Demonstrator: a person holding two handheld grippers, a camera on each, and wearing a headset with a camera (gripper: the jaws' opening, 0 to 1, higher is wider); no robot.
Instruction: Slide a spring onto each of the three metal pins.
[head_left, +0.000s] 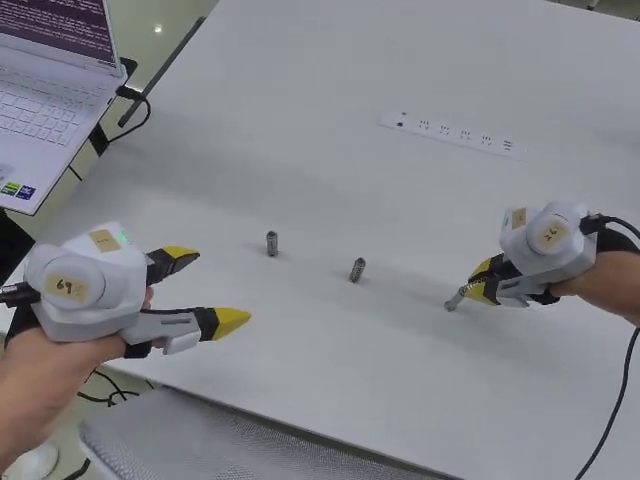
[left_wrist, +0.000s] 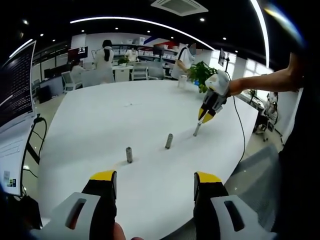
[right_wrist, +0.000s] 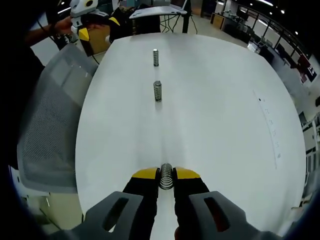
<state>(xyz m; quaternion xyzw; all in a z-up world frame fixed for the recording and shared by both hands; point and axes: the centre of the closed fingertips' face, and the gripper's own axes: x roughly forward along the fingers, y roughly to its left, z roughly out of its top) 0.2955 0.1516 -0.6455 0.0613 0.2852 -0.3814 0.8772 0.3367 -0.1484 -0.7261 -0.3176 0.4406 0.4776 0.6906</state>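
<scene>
The left claw (head_left: 207, 287) is closest to the lens. It is spread wide with nothing between its yellow tips and hangs over the near edge of the white table (head_left: 300, 90). Across from it, the right claw (head_left: 480, 285) is pressed together on a spring (right_wrist: 166, 176), and the spring's free end points down at the tabletop. Between the two claws, two more springs (head_left: 272, 243) (head_left: 357, 269) stand upright and apart on the bare surface; whether pins sit inside them cannot be told. Farther back lies a white power strip (head_left: 452, 133), and an open laptop (head_left: 50, 90) sits at the left corner. A grey mesh chair (head_left: 200, 440) is at the near edge. The left claw view shows an open office with desks, a potted plant (left_wrist: 200, 74) and strip lights.
</scene>
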